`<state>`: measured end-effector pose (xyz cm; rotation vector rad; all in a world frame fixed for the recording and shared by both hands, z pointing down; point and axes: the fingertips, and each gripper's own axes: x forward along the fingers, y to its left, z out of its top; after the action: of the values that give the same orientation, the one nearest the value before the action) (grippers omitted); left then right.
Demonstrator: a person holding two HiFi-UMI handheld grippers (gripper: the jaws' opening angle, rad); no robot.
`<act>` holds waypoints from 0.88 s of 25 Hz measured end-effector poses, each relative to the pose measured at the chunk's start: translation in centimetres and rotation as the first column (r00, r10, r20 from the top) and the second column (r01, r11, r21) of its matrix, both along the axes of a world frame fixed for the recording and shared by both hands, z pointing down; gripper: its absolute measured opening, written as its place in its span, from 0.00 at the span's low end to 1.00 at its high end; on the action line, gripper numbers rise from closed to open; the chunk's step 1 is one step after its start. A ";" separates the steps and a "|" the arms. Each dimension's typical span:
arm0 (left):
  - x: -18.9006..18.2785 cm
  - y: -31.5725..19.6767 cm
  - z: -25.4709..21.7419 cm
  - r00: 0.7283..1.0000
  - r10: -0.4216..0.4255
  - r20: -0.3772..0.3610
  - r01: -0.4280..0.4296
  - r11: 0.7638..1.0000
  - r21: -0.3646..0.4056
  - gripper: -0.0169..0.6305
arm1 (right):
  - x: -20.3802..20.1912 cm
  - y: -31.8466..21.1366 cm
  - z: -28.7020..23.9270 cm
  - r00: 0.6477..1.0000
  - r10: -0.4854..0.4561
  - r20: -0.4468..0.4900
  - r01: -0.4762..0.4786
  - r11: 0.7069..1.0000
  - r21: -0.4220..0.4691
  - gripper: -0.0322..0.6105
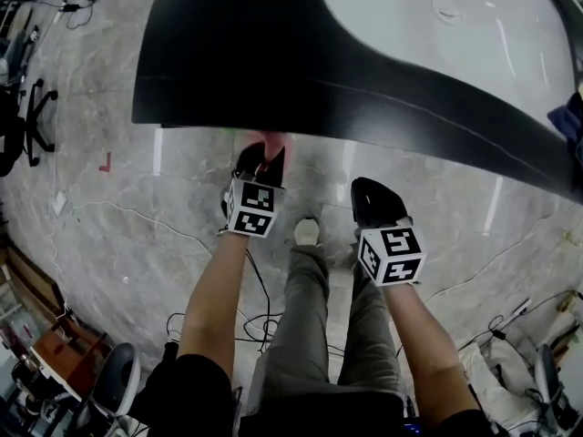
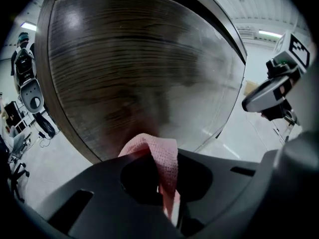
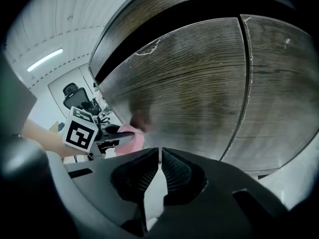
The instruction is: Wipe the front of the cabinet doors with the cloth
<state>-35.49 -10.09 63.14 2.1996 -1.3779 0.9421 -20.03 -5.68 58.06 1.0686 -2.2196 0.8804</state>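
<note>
Cloth (image 2: 160,158), pink and loosely knitted, is pinched between the jaws of the left gripper (image 1: 262,160). The jaws are closed tight on a fold of it. The fold rises in a hump above the fingertips, and a strip runs down through the narrow gap between them. In the left gripper view the hump sits at the lower edge of a dark wood-grain cabinet door (image 2: 149,59), which fills most of that view. From the right gripper view the cloth appears to lie against the door face, with a dim reflection just above it.

The right gripper (image 3: 159,158) holds nothing. Its ribbed pads (image 3: 177,171) are brought together with only a thin slit of light between them. It points at the same cabinet front, where a vertical seam (image 3: 244,83) parts this door from its neighbour (image 3: 284,83). It is apart from the wood.

In the head view both grippers are held out side by side below the overhanging edge of a black countertop (image 1: 273,53) with a white sink (image 1: 437,35) set in it. The left gripper reaches further in under that edge than the right, and the pink cloth shows just past its tips. Below the arms lies a grey marbled floor (image 1: 137,198), with one of the person's shoes (image 1: 307,232) between the two grippers.
</note>
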 end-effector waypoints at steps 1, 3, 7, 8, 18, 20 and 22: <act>0.5 -0.1 0.1 1.000 0.009 -0.002 -0.009 1.000 -0.002 0.05 | 0.3 -0.1 0.1 1.000 0.005 0.000 -0.005 1.000 0.000 0.12; 1.6 -0.3 0.2 0.999 0.036 -0.005 -0.036 0.999 0.001 0.05 | 0.9 -0.3 0.3 1.000 0.015 -0.002 -0.015 1.000 -0.002 0.12; 4.2 -0.7 0.2 0.996 0.084 -0.013 -0.084 0.996 -0.005 0.05 | 2.3 -0.5 0.4 0.999 0.039 -0.004 -0.039 0.999 -0.003 0.12; 5.0 -0.8 0.0 0.995 0.095 -0.019 -0.095 0.996 -0.004 0.05 | 2.7 -0.4 0.4 0.999 0.044 -0.004 -0.044 0.999 -0.003 0.12; 12.1 -0.7 -0.8 0.976 0.215 -0.038 -0.215 0.977 0.006 0.05 | 7.1 0.9 0.4 0.992 0.125 0.016 -0.124 0.992 -0.015 0.12; 13.7 -0.4 -0.5 0.970 0.240 -0.040 -0.240 0.971 0.002 0.05 | 8.2 1.2 0.5 0.990 0.141 0.019 -0.141 0.990 -0.013 0.12; 15.3 -0.1 -0.2 0.963 0.265 -0.039 -0.265 0.964 -0.002 0.05 | 9.5 1.4 0.7 0.988 0.156 0.019 -0.156 0.988 -0.012 0.12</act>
<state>-20.15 -10.24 62.92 2.4255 -1.0774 0.9850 -10.58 -4.24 58.78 1.2473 -2.1673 0.9717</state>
